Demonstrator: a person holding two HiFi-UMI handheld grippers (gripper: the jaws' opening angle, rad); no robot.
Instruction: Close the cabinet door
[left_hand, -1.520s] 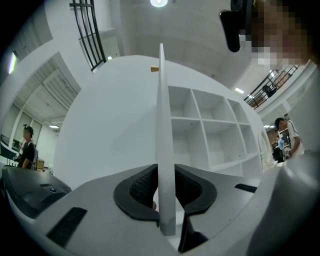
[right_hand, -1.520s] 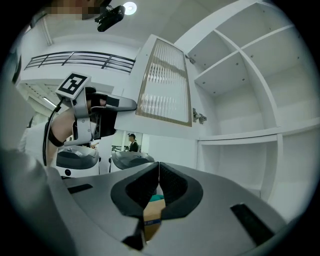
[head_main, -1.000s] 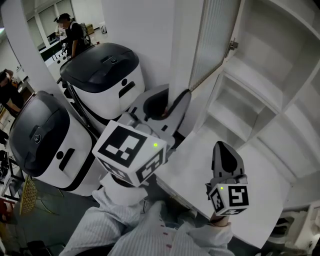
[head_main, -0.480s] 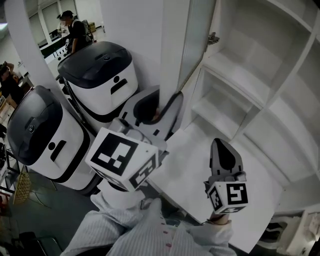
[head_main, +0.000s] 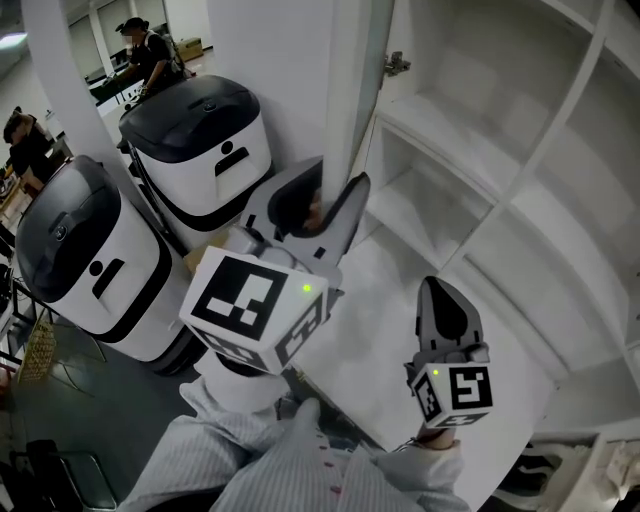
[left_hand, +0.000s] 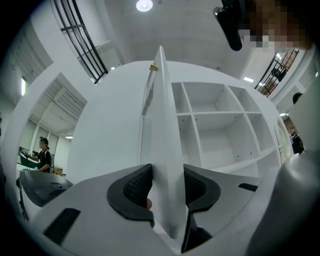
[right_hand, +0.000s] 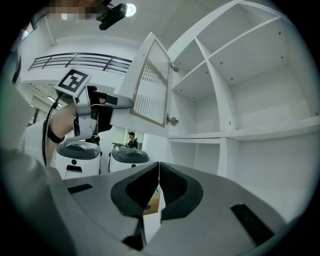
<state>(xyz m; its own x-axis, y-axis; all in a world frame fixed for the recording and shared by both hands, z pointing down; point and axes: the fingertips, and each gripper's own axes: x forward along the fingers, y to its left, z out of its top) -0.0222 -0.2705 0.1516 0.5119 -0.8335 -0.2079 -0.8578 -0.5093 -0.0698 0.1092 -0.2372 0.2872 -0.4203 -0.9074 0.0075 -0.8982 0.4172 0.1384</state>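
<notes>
In the head view, the cabinet door (head_main: 350, 80) stands open and is seen almost edge-on, swung out from the white cabinet (head_main: 480, 150), whose bare shelves show to the right. The left gripper (head_main: 325, 195) reaches up to the door's lower part, one finger on each side of the panel. The right gripper (head_main: 437, 292) hangs apart from the door, to the right and nearer the person, above the white tabletop (head_main: 380, 340) below the shelves. Two white machines with dark lids (head_main: 195, 140) stand at the left, and people (head_main: 150, 55) stand further back.

In the left gripper view, the door's (left_hand: 161, 125) free edge runs straight up between the fingers (left_hand: 132, 187). They have just been spreading and now flank the panel, with the pads just beside its two faces rather than clamping it. A thin gap shows low down by the left pad. The open shelves lie beyond to the right.

In the right gripper view, the fingers (right_hand: 175, 187) are pressed together with nothing between them. Ahead at the upper left, the door's (right_hand: 150, 85) ribbed panel hangs out from its hinge (right_hand: 172, 120), with the left gripper at its lower corner.
</notes>
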